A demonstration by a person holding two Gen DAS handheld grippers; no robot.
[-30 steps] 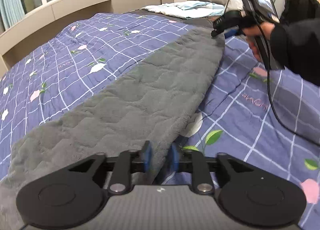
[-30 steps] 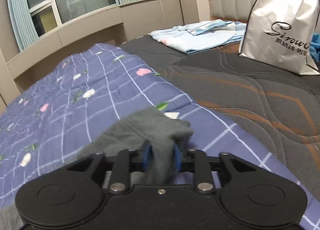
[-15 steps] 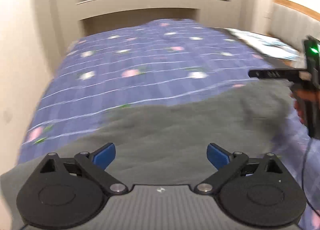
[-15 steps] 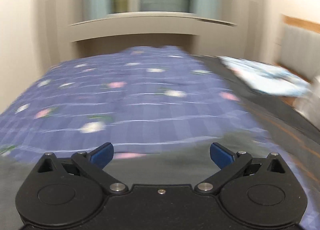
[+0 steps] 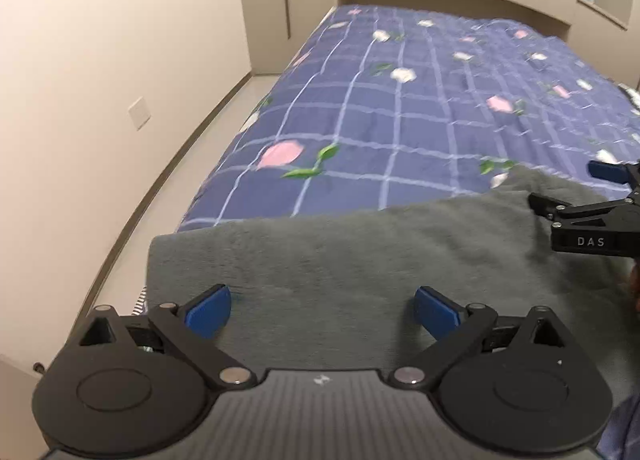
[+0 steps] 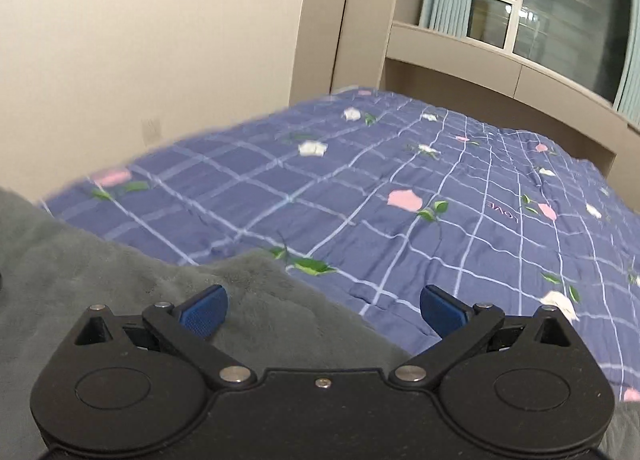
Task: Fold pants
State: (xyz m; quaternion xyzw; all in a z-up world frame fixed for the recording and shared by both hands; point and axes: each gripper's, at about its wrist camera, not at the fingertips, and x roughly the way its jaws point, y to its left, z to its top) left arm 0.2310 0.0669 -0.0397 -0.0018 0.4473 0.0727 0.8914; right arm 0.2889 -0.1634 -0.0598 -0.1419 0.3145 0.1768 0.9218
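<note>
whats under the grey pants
The pants lie on the purple floral quilt, which shows beyond their far edge. Anything directly beneath them is covered.

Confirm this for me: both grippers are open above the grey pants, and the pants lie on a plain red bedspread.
Not quite. The left gripper and right gripper are open over the grey pants, but the bedspread is purple with a check and flower print, not plain red. Both wrist views show it.

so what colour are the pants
Grey pants, fuzzy and plain; the left wrist view shows them best.
</note>
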